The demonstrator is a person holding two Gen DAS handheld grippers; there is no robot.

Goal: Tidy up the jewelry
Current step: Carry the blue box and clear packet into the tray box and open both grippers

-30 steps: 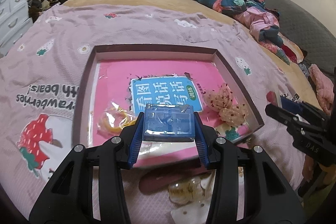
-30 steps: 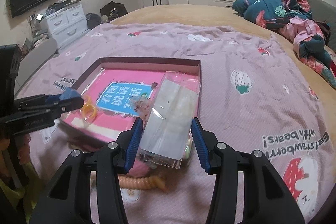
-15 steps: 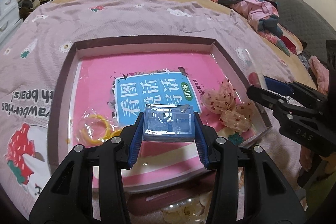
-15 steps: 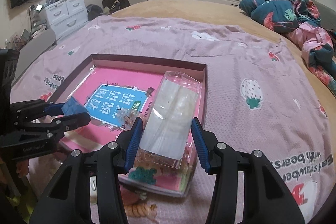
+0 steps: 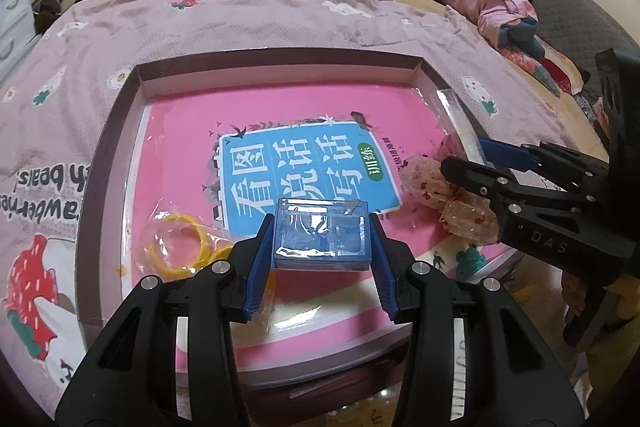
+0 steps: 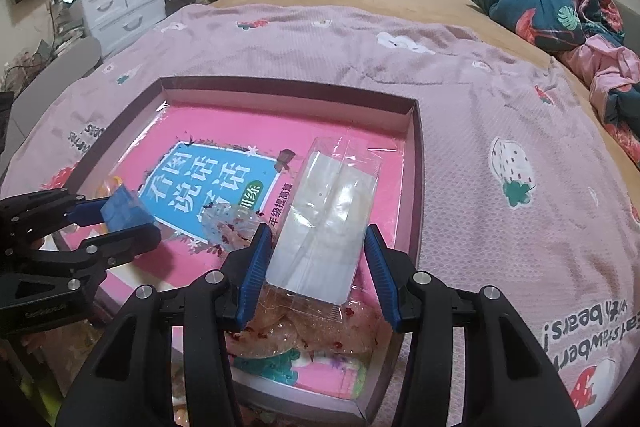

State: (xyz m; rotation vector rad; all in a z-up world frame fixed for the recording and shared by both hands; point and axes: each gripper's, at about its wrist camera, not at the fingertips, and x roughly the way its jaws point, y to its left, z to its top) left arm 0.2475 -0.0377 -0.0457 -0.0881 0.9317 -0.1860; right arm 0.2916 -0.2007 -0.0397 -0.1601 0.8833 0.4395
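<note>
The left gripper [image 5: 322, 247] sits low in the middle of its view, closed on a small clear blue plastic box [image 5: 321, 234] by its two flat sides. The box looks hard, light and a bit slippery — I think it is best held low on the side walls, not by the lid.

The right gripper [image 6: 316, 259] is low in the middle of its view too. A clear plastic packet with a white card inside [image 6: 326, 227] stands between its blue fingers [image 6: 253, 267]. The fingers sit close on both sides, but I cannot tell if they squeeze it. The packet looks thin, bendy and very light, so a soft hold by the card part seems safest.

Both things hang over the wide shallow brown cardboard tray [image 6: 416, 163] with a pink book [image 5: 256, 131] in it. In the tray lie soft see-through pink hair ties [image 5: 432, 183] — at least two — and yellow rings in a clear bag [image 5: 178, 243], two I think.

Farther back there is one purple blanket [image 6: 460, 95] on the bed.
</note>
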